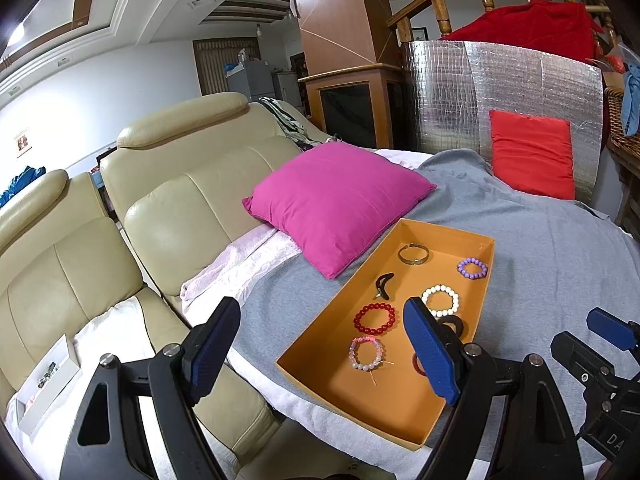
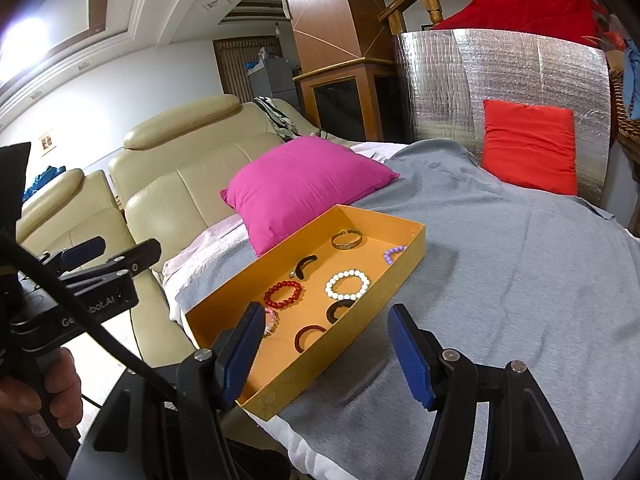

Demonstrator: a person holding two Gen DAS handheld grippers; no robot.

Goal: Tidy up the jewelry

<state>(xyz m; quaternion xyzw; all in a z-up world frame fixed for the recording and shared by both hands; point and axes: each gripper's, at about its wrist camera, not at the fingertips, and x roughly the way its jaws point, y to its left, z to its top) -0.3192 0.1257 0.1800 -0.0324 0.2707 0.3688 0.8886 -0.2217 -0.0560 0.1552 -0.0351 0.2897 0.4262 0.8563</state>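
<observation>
An orange tray (image 1: 320, 334) (image 2: 376, 300) lies on a grey blanket and holds several bracelets: a metal bangle (image 1: 413, 254) (image 2: 347, 239), a purple bead bracelet (image 1: 472, 268) (image 2: 393, 253), a white bead bracelet (image 1: 439, 301) (image 2: 347, 285), a red bead bracelet (image 1: 375, 318) (image 2: 283, 294), a pink bead bracelet (image 1: 366, 353), a black curved clip (image 1: 384, 283) (image 2: 304, 266), plus dark rings. My left gripper (image 1: 324, 354) is open and empty above the tray's near left part. My right gripper (image 2: 326, 354) is open and empty over the tray's near right edge.
A magenta pillow (image 1: 336, 204) (image 2: 304, 184) lies behind the tray. A red pillow (image 1: 532, 154) (image 2: 530, 152) leans on a silver foil panel (image 1: 480, 92). A beige leather sofa (image 1: 172, 200) stands left, with a white box (image 1: 48, 380) on its seat.
</observation>
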